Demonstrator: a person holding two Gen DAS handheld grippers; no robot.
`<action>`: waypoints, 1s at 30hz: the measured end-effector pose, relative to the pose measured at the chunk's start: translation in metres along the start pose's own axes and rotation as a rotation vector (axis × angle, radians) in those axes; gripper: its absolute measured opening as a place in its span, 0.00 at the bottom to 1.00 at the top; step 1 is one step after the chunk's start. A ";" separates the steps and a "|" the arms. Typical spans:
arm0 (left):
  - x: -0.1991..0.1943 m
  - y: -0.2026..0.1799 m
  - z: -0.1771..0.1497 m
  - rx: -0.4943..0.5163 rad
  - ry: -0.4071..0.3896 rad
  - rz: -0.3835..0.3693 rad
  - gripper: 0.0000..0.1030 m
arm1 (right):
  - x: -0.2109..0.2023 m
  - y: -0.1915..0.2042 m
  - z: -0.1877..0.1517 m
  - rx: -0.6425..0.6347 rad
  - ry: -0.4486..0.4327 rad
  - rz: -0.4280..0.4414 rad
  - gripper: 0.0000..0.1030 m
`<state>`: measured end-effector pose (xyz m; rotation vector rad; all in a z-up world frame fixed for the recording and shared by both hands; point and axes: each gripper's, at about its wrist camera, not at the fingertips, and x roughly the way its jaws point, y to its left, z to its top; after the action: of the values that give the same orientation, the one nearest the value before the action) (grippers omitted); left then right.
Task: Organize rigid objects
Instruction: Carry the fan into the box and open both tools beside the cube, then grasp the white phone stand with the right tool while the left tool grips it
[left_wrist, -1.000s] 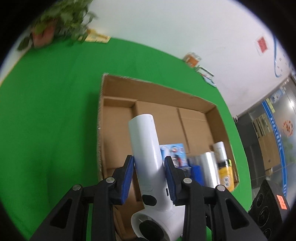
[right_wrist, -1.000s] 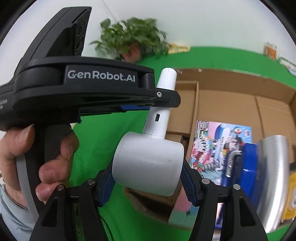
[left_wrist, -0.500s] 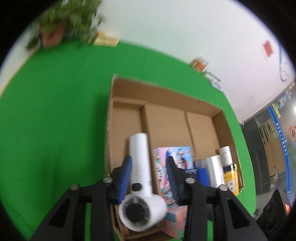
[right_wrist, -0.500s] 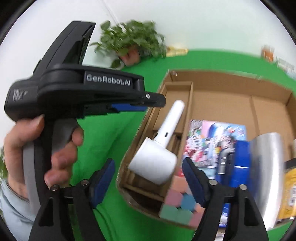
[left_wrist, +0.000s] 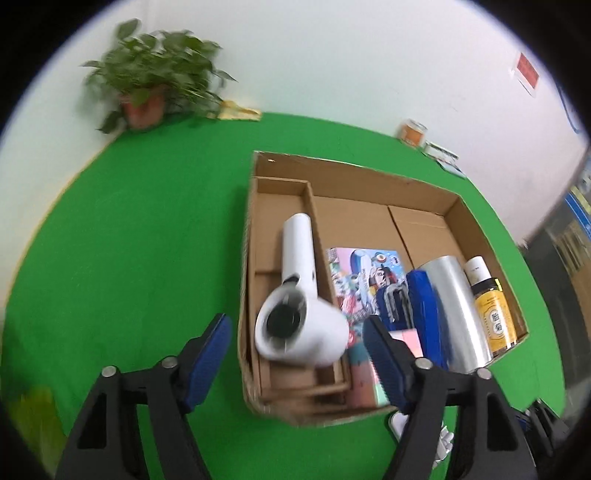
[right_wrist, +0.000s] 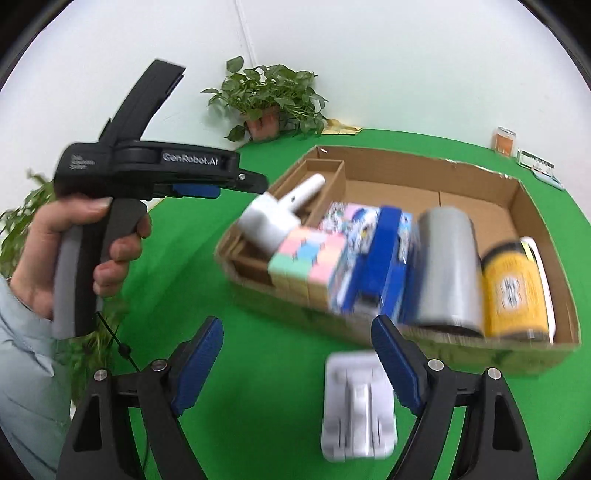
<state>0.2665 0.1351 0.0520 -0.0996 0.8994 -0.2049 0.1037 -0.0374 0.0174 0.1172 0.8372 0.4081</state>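
A white hair dryer (left_wrist: 299, 295) lies in the left compartment of the cardboard box (left_wrist: 354, 173), handle pointing away; it also shows in the right wrist view (right_wrist: 277, 212). My left gripper (left_wrist: 297, 350) is open and empty, just in front of the dryer's head. My right gripper (right_wrist: 297, 360) is open and empty, above the green table in front of the box (right_wrist: 424, 162). A white plastic object (right_wrist: 356, 406) lies on the table below the right gripper.
The box also holds a colourful picture box (left_wrist: 364, 273), a blue stapler (left_wrist: 417, 302), a silver cylinder (left_wrist: 454, 306), a yellow bottle (left_wrist: 487, 306) and pastel blocks (right_wrist: 310, 258). A potted plant (left_wrist: 147, 92) and small items stand at the table's far edge.
Both grippers let go of the hair dryer, which now lies in the box. Both have opened wide and drawn back from the box.
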 end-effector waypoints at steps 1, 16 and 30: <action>-0.011 -0.006 -0.008 -0.001 -0.052 0.020 0.69 | -0.005 0.000 -0.011 -0.009 -0.007 -0.005 0.79; -0.068 -0.061 -0.143 0.041 -0.239 0.114 0.99 | 0.010 -0.034 -0.085 0.020 0.048 -0.069 0.95; -0.025 -0.062 -0.159 -0.028 0.022 -0.101 0.99 | 0.050 -0.040 -0.100 0.018 0.157 -0.119 0.61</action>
<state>0.1180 0.0794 -0.0172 -0.1687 0.9201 -0.2877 0.0717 -0.0604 -0.0944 0.0526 0.9977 0.3007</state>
